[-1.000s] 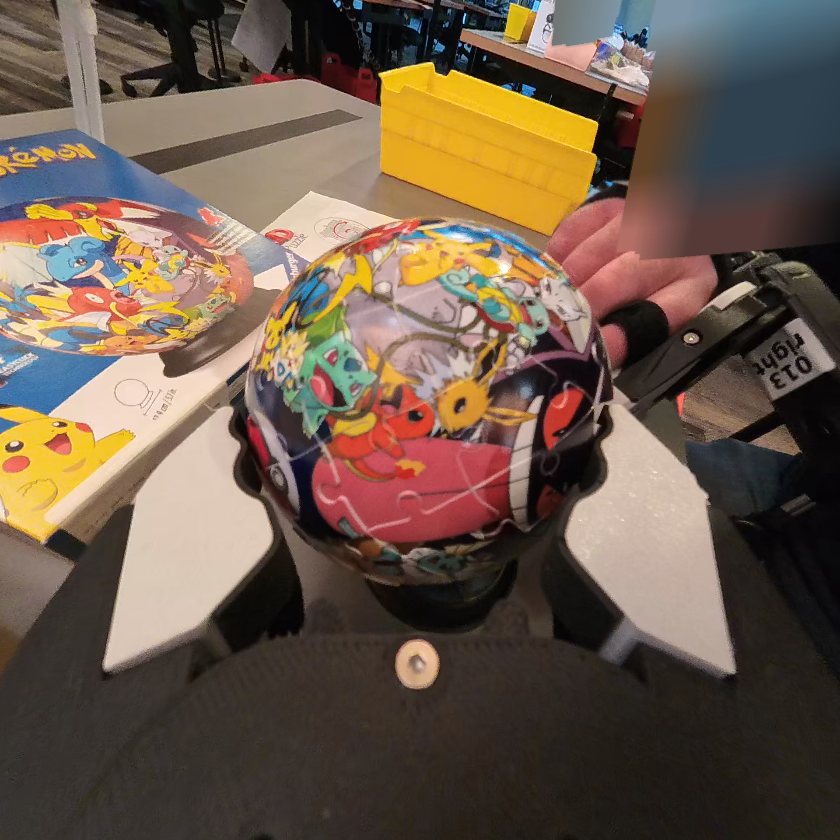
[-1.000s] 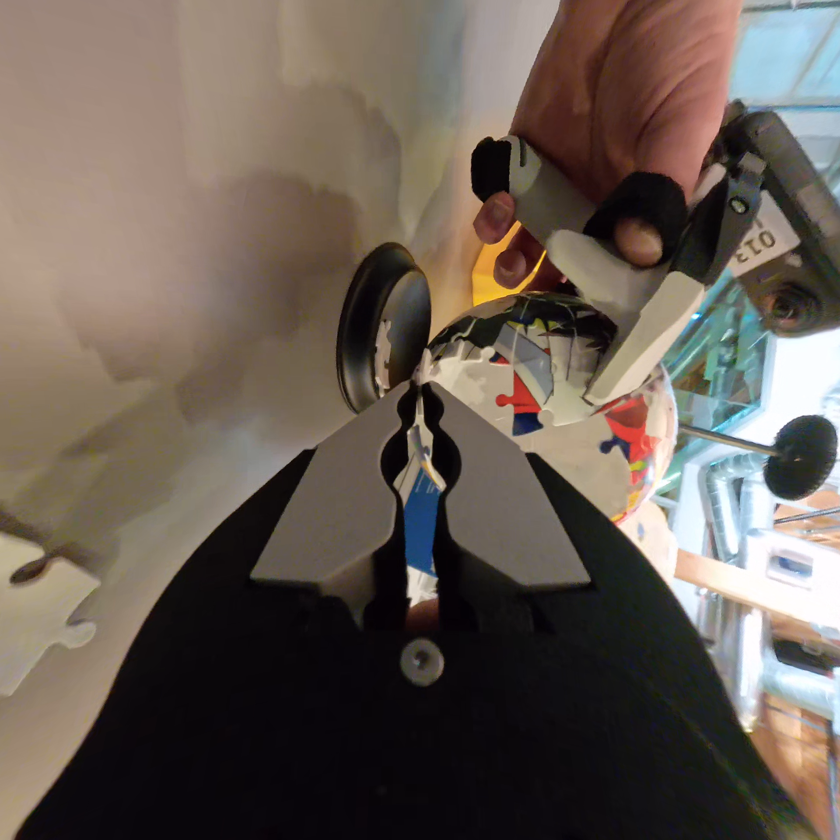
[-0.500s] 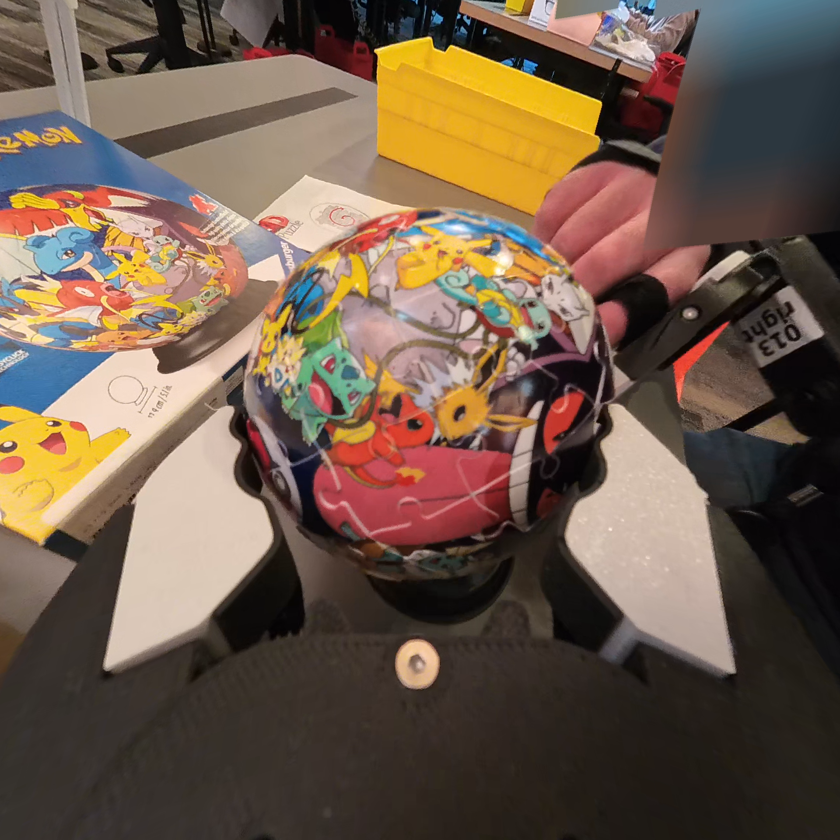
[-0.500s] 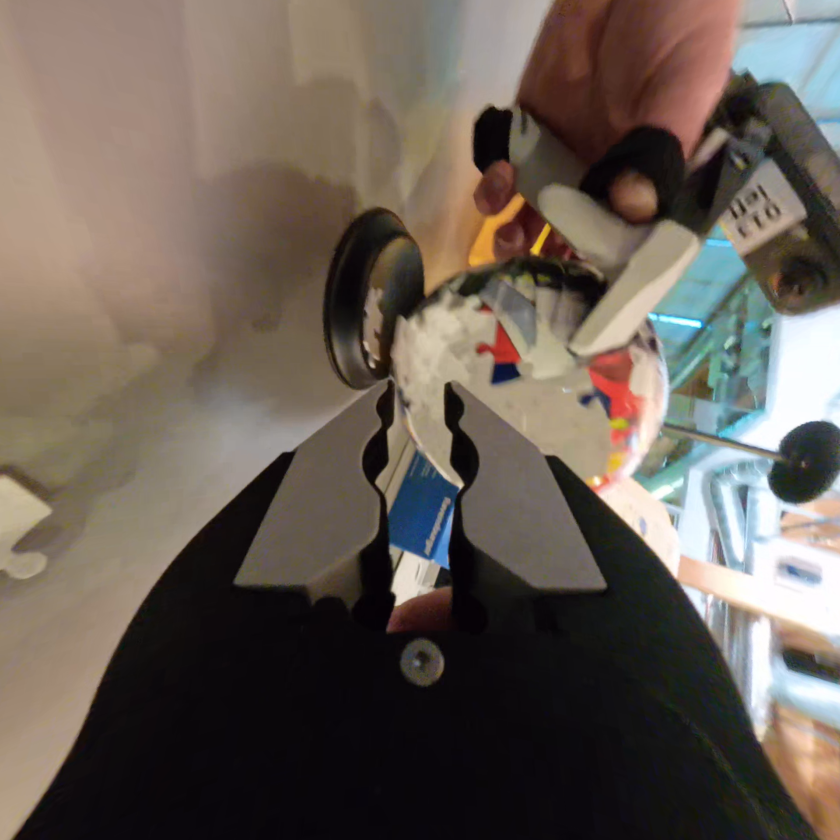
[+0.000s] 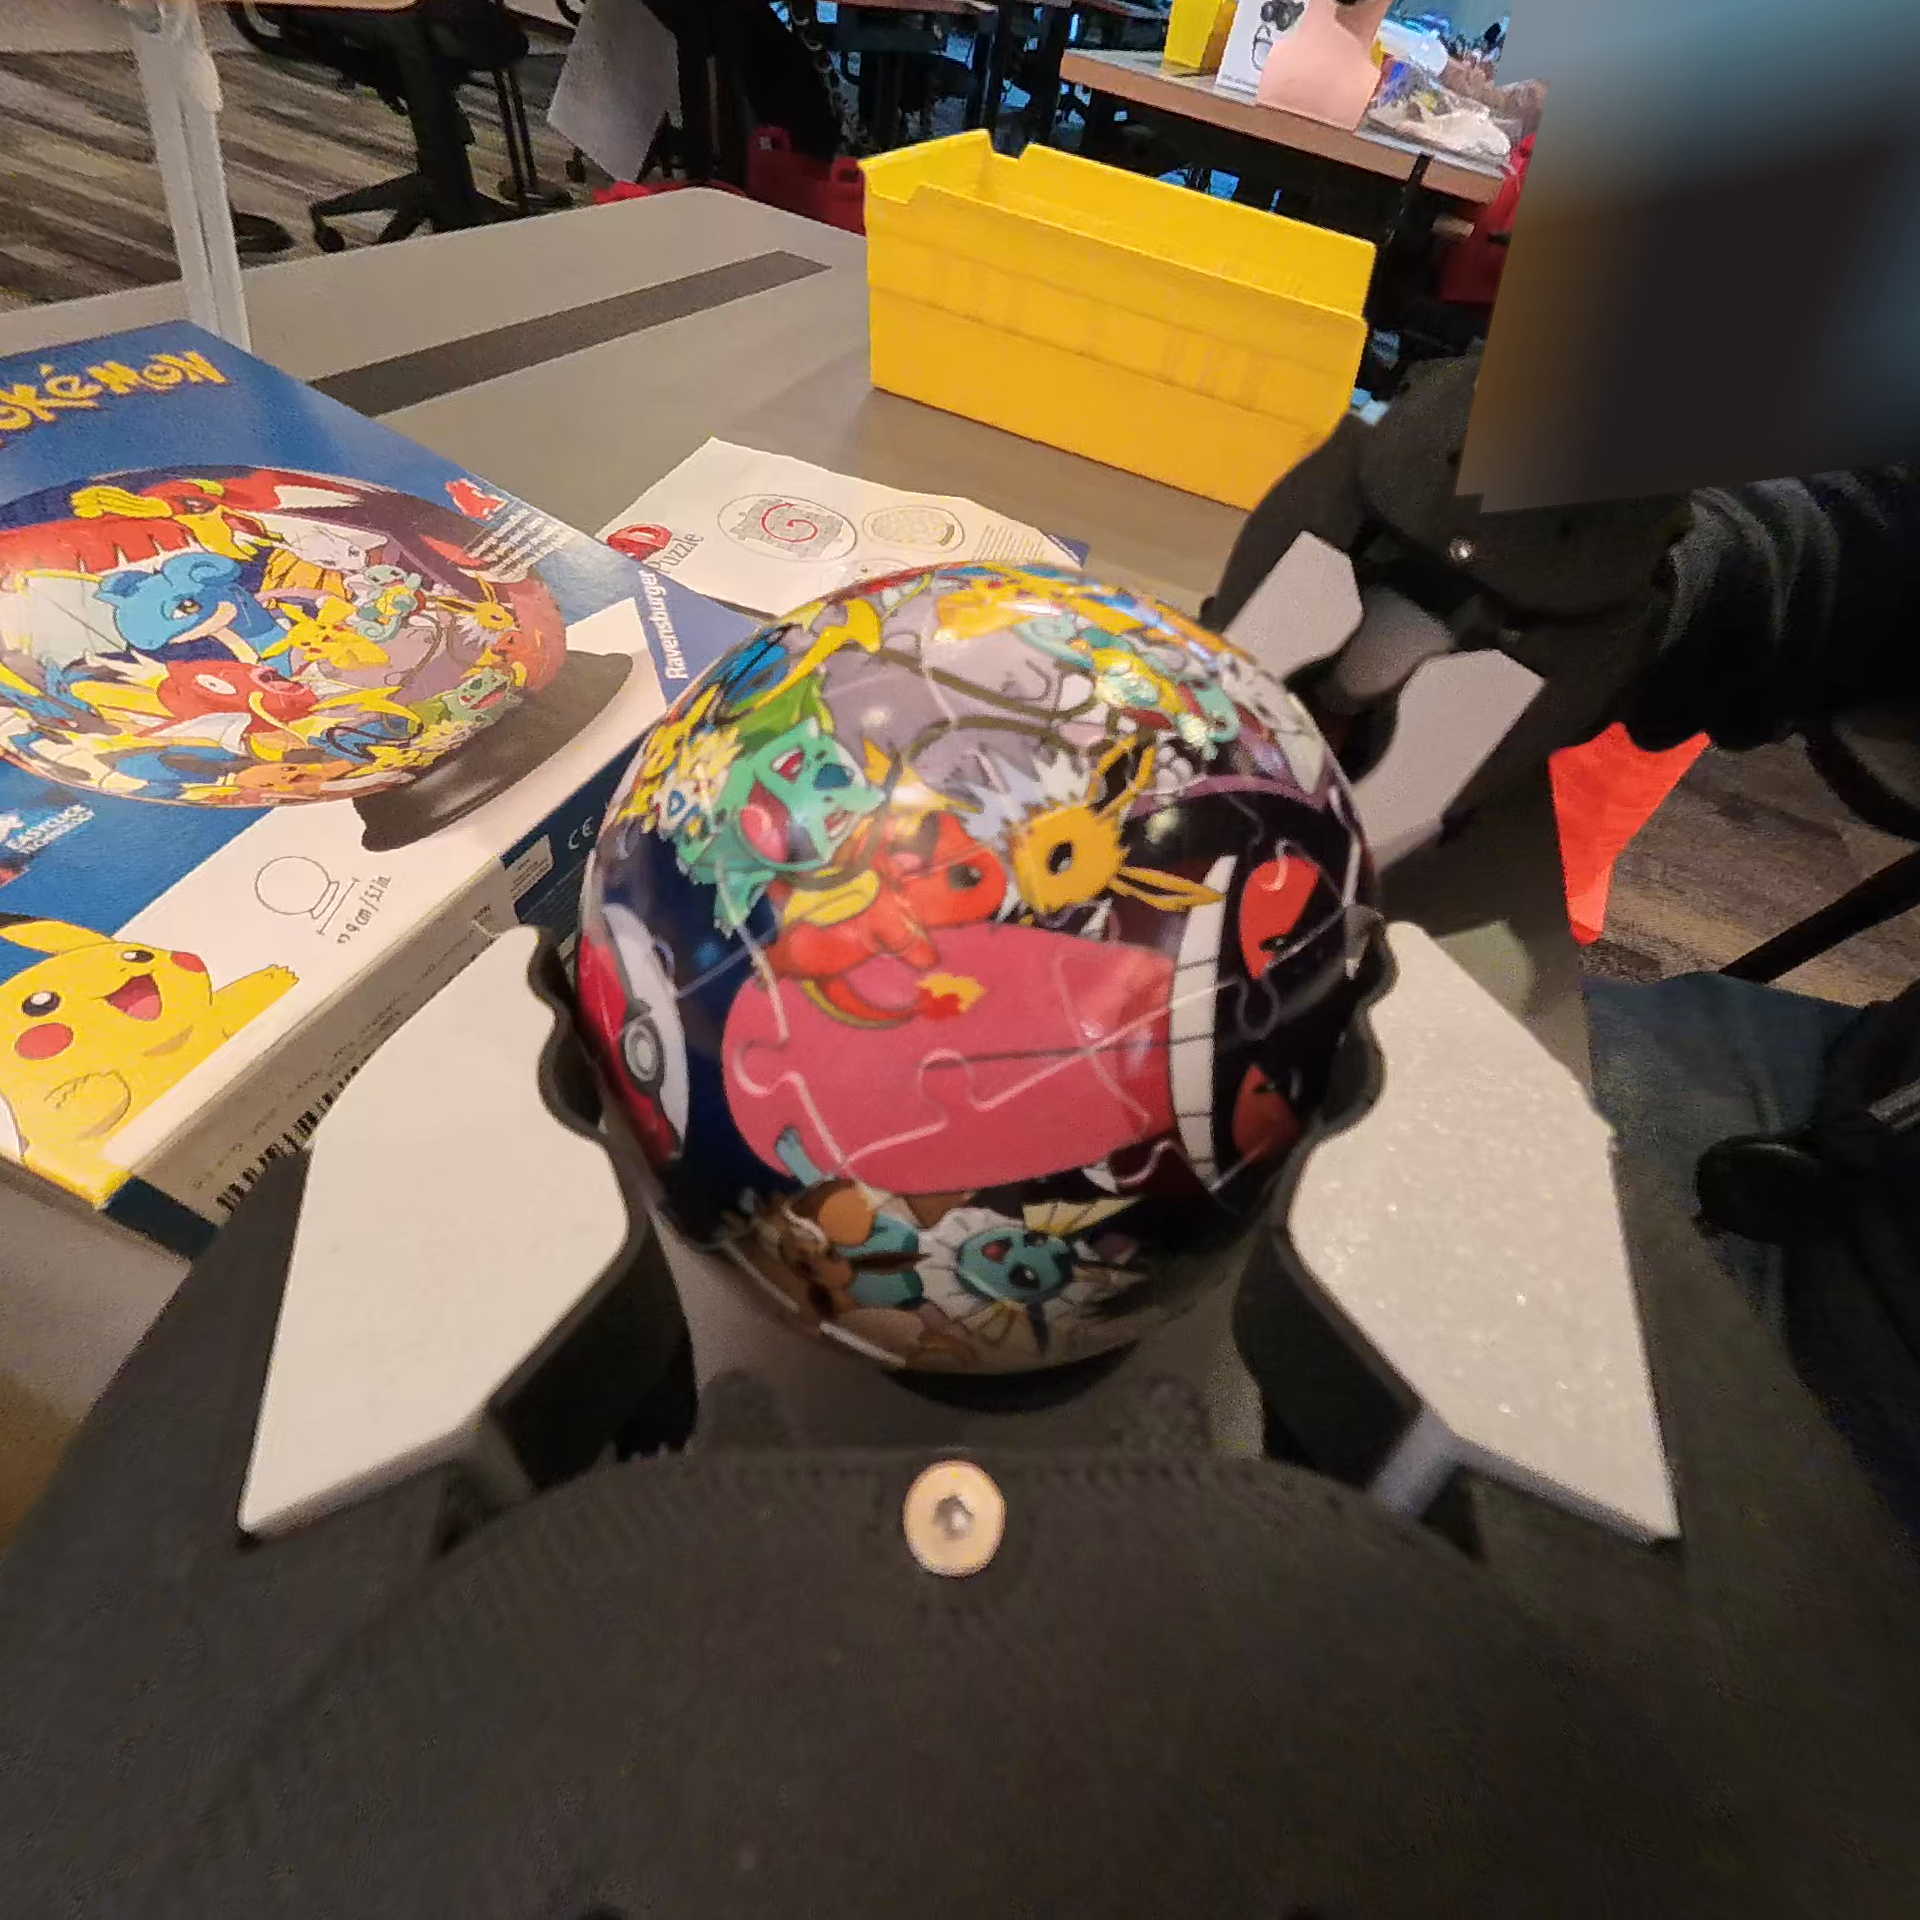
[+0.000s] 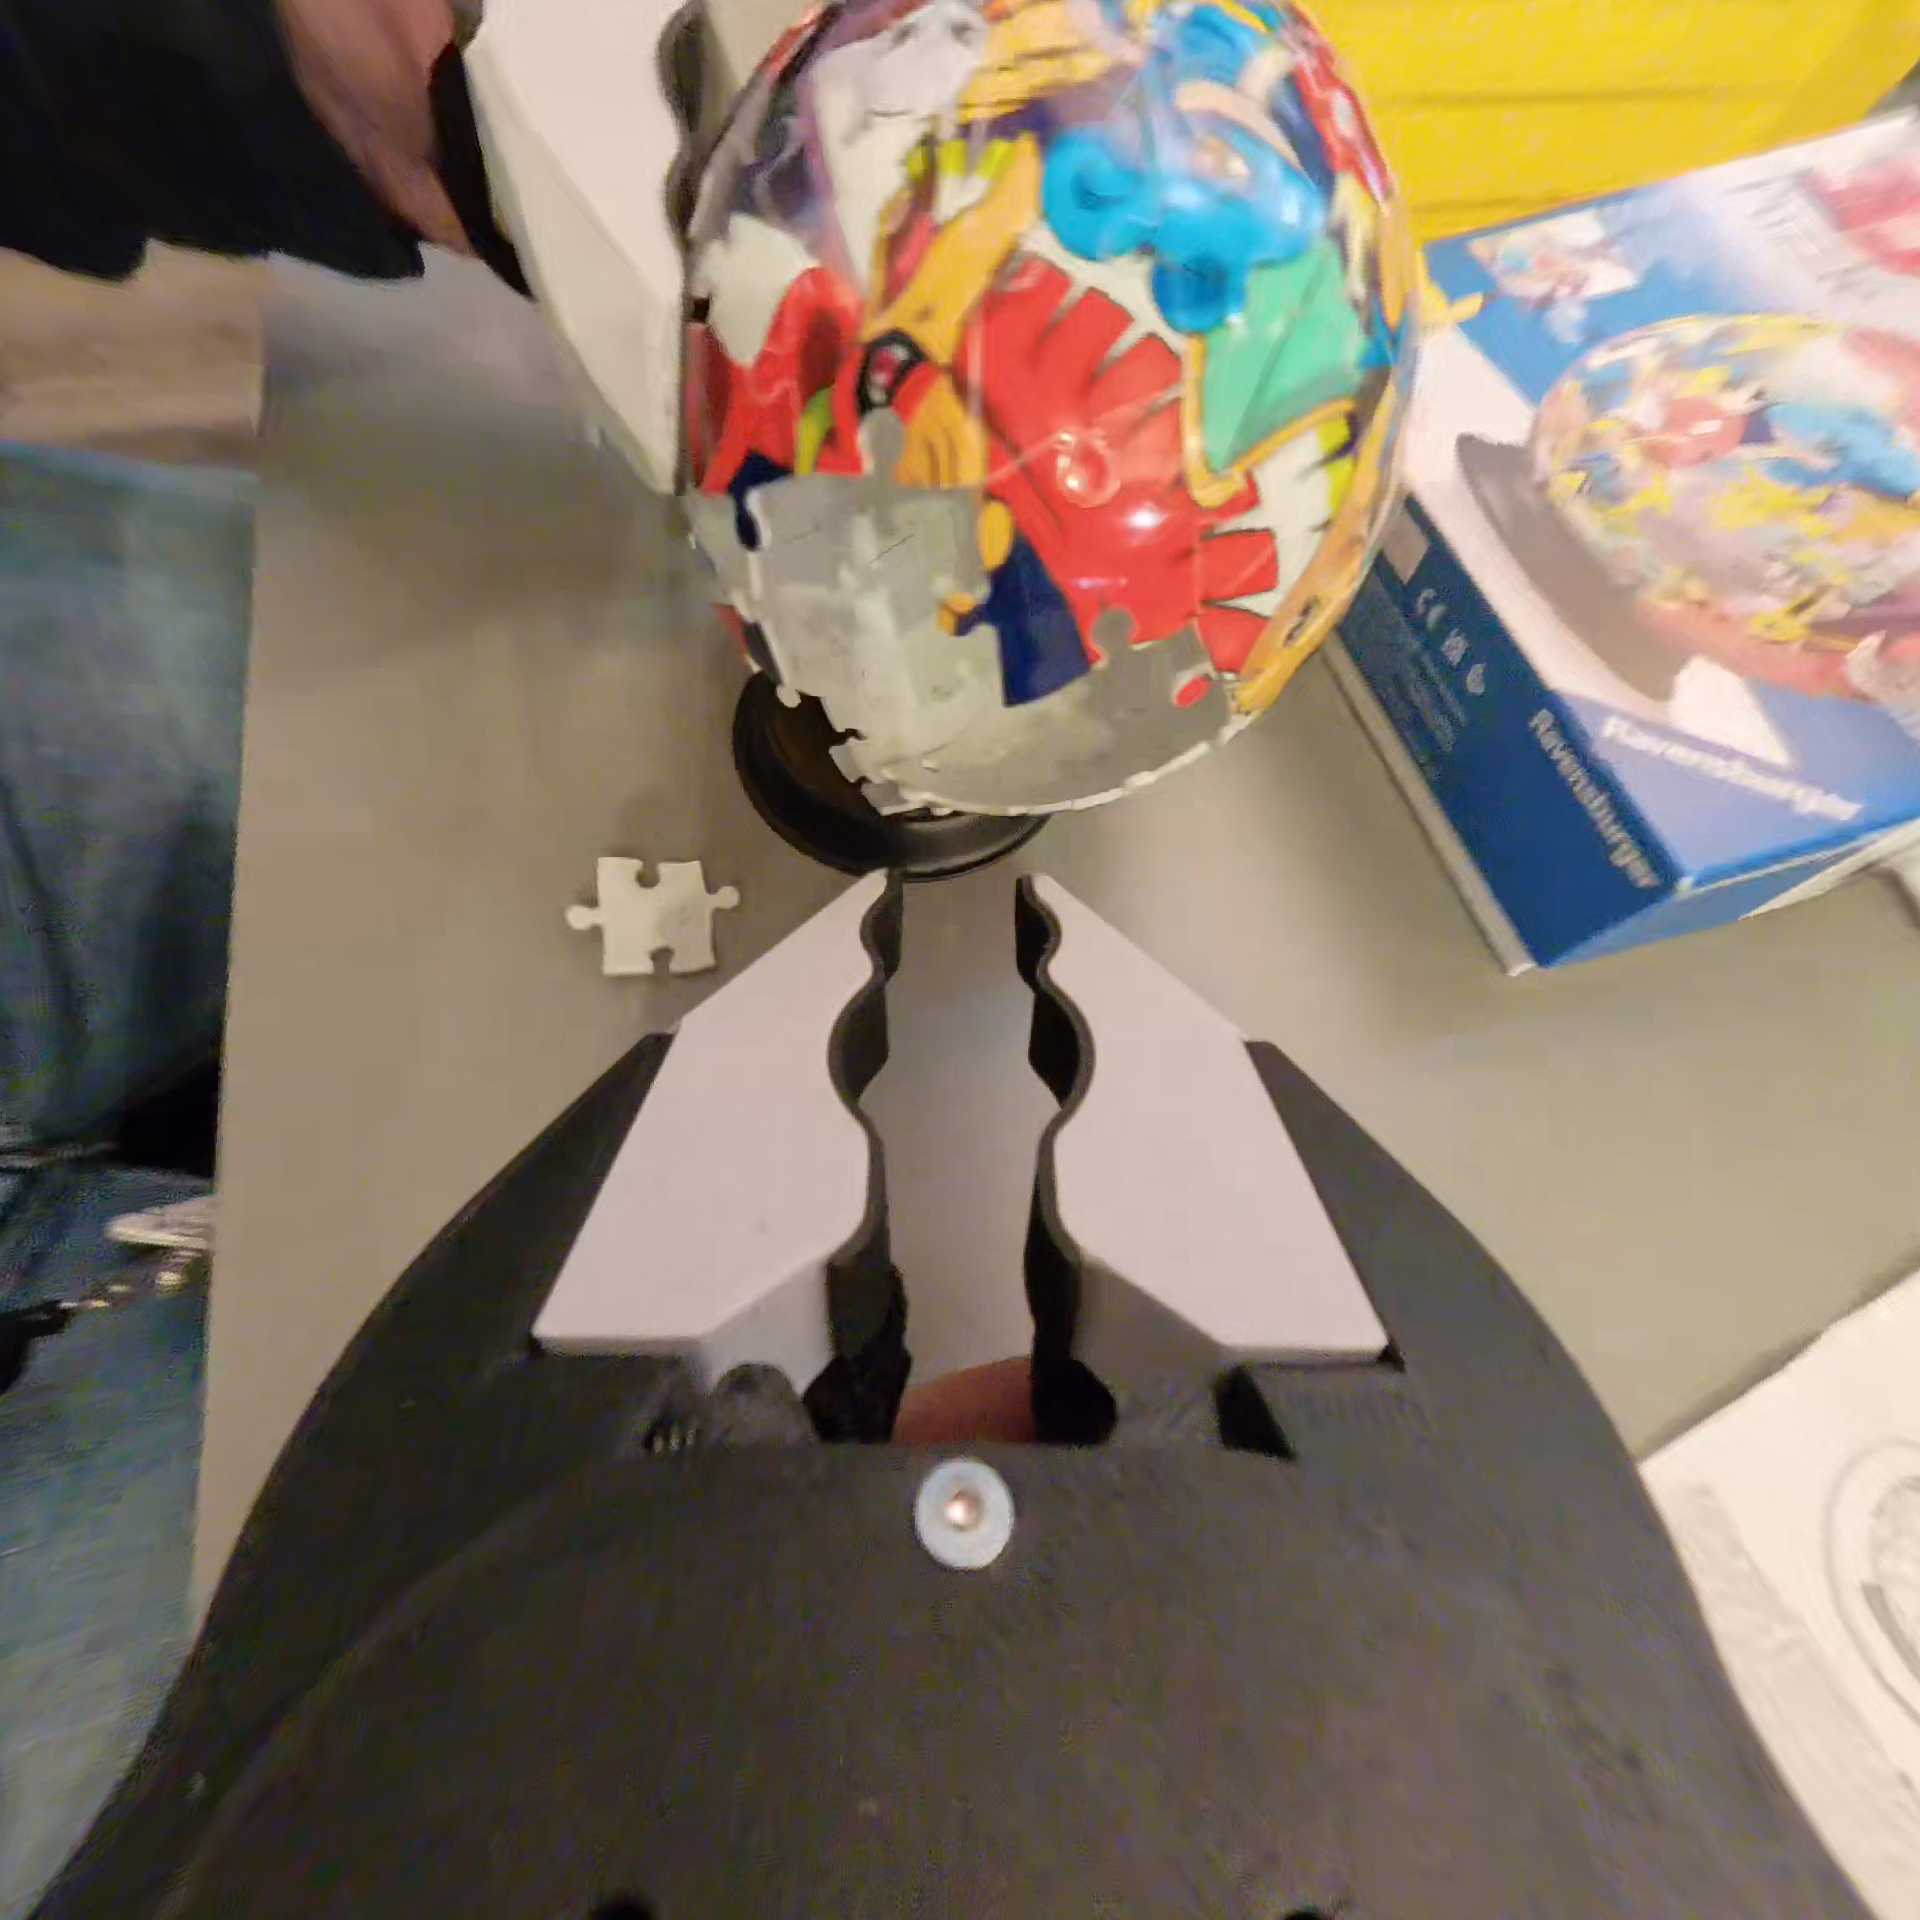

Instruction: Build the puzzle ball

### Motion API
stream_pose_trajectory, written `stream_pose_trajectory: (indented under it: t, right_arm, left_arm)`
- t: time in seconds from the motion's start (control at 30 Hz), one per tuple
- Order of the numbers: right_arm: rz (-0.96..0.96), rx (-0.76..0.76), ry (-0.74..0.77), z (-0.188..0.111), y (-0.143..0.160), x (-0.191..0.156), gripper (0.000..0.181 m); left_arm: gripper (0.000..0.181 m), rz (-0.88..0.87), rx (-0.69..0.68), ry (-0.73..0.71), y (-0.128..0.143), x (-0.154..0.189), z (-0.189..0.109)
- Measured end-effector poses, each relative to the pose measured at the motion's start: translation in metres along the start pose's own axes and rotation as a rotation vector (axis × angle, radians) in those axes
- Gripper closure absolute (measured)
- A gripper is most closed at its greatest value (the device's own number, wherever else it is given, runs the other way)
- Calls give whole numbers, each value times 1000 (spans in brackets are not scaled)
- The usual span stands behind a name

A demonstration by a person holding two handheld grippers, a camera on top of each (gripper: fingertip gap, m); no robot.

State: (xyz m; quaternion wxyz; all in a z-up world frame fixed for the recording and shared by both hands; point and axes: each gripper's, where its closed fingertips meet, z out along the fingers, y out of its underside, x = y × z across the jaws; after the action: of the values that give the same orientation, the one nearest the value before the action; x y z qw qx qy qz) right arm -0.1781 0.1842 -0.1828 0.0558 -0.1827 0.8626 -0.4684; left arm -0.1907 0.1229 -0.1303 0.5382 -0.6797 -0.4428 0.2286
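The colourful puzzle ball [image 5: 966, 956] is clamped between my left gripper's [image 5: 966, 945] two fingers, above its black stand [image 6: 883, 821]. In the right wrist view the ball [image 6: 1091, 364] shows a gap of missing pieces with the grey inside [image 6: 873, 623] low on its near side. My right gripper [image 6: 956, 888] is open a little and empty, just in front of the stand. It also shows in the left wrist view [image 5: 1382, 665], behind the ball on the right. One loose piece [image 6: 649, 914] lies white side up on the table, left of the right gripper's tips.
The puzzle box [image 5: 260, 727] lies left of the ball and shows in the right wrist view [image 6: 1662, 571] too. An instruction sheet [image 5: 831, 520] lies behind the ball. A yellow bin [image 5: 1112, 312] stands farther back. The table edge [image 6: 229, 935] runs close on the left.
One second ago my right gripper was shut on a puzzle piece at the ball. It has opened, holds nothing, and has drawn back and swung round. The ball stays in my left gripper.
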Motion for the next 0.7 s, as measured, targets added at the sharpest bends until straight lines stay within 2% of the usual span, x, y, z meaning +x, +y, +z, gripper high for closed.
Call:
stream_pose_trajectory:
  t: [0.1,0.2,0.3,0.43,0.47,0.57,0.63,0.7]
  right_arm:
    - [139,26,-71,5,2,0,161]
    - [199,18,-108,15,6,-4,158]
    - [199,8,-111,22,6,-10,161]
    - [59,31,-114,26,-1,-21,171]
    - [12,45,-118,26,-3,-26,167]
    - [-153,52,-154,29,-5,-42,127]
    - [-337,-1,-105,35,3,-42,116]
    - [-423,-23,-100,41,6,-46,104]
  left_arm:
    - [46,31,-5,-12,1,1,-1]
    - [46,60,-2,-25,2,1,-1]
    - [46,91,-5,-48,3,-1,-1]
    - [46,98,-3,-60,4,-1,-2]
    - [46,98,-1,-65,4,-1,-2]
    - [46,112,-9,-71,4,-1,-2]
    - [46,108,-10,-63,4,0,-2]
    - [46,108,-12,-64,4,-1,-2]
